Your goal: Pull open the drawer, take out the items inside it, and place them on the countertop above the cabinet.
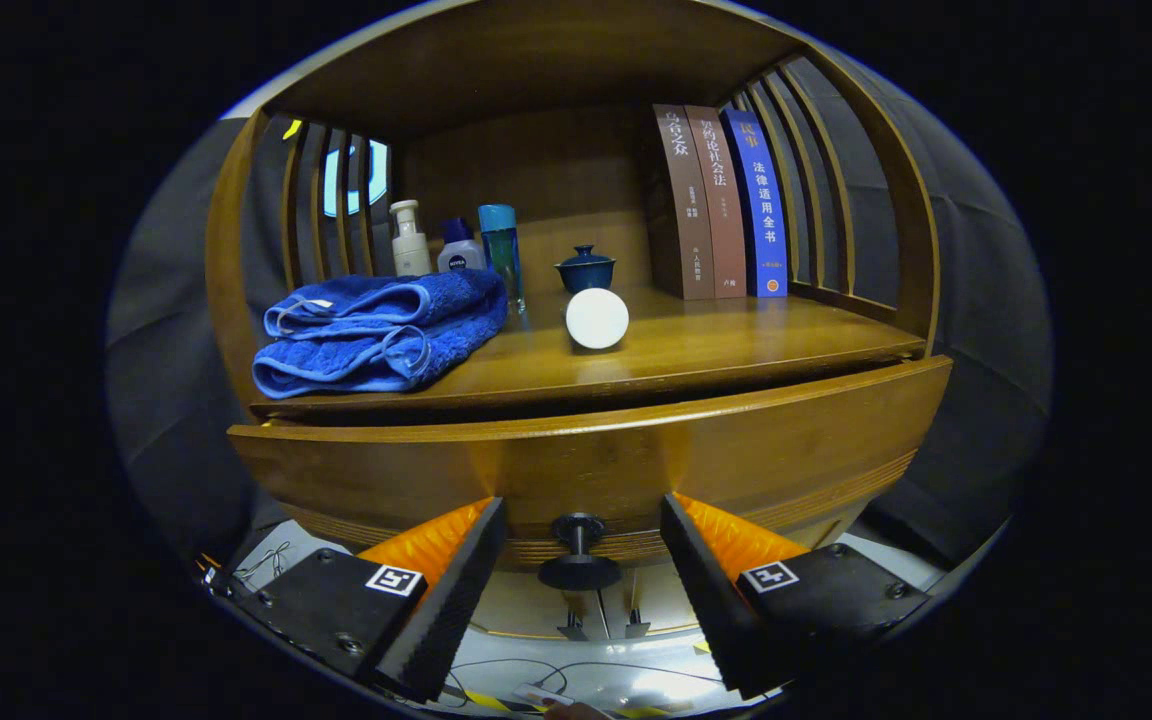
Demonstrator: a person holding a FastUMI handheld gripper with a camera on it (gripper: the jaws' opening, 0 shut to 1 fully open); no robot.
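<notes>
In the gripper view, the tongs (581, 545) stand wide apart at the bottom of the frame, one finger at lower left and one at lower right, holding nothing. Between the two fingers, in the lower centre, sits the dark round knob (578, 565) of the drawer (596, 465); neither finger touches it, and a gap shows on either side of the knob. The wooden drawer front spans the middle of the frame just beyond the fingertips, and a dark slit runs between its top edge and the counter (736, 345) above it. What lies inside the drawer cannot be seen.

On the counter, at the left of the frame, lies a folded blue towel (381, 330), its front edge near the counter's lip. Behind the towel, toward the upper left, stand a white pump bottle (409, 240), a small blue-and-white bottle (460, 247) and a tall teal bottle (501, 250), close together in a row. Near the centre rests a white ball-like object (597, 318), and just behind it a dark blue lidded cup (585, 268). At upper right, three books (721, 200) stand upright side by side, two brown and one blue, against the slatted side of the cabinet (816, 170).

Below the drawer, at the bottom of the frame, thin cables (536, 668) lie on a pale floor.
</notes>
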